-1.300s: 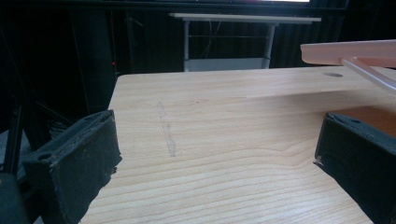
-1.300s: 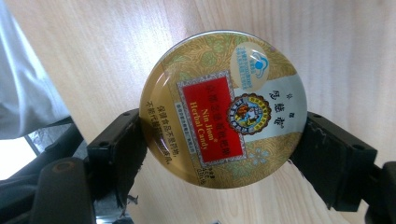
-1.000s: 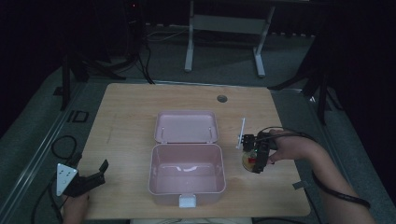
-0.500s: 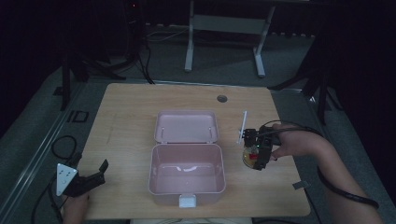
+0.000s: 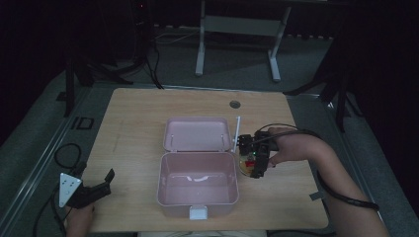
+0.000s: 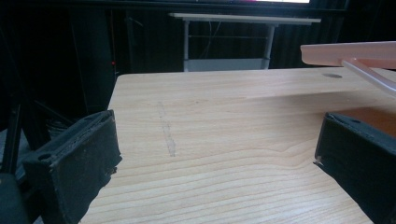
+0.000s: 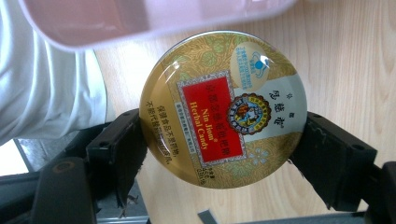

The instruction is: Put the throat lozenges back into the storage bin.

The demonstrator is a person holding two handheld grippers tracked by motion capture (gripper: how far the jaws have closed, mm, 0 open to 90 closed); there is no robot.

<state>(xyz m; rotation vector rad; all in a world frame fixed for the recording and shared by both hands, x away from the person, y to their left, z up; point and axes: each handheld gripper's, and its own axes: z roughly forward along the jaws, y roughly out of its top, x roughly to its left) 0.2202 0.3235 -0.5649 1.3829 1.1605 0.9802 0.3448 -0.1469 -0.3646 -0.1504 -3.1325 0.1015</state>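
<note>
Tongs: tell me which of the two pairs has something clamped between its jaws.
The right tongs: their jaws press the two sides of the round candy tin beside the pink box. The left tongs stand open over bare table.

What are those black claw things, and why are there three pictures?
A person sits at a wooden table and holds a grabbing tool in each hand. One picture is taken from above. The other two come from small cameras riding on each tool. On the table stands an open pink box. The right tool has its two black jaws squeezed on the sides of a round golden candy tin, beside the box. The left tool rests near the table's corner, with its jaws wide apart and nothing between them.
</note>
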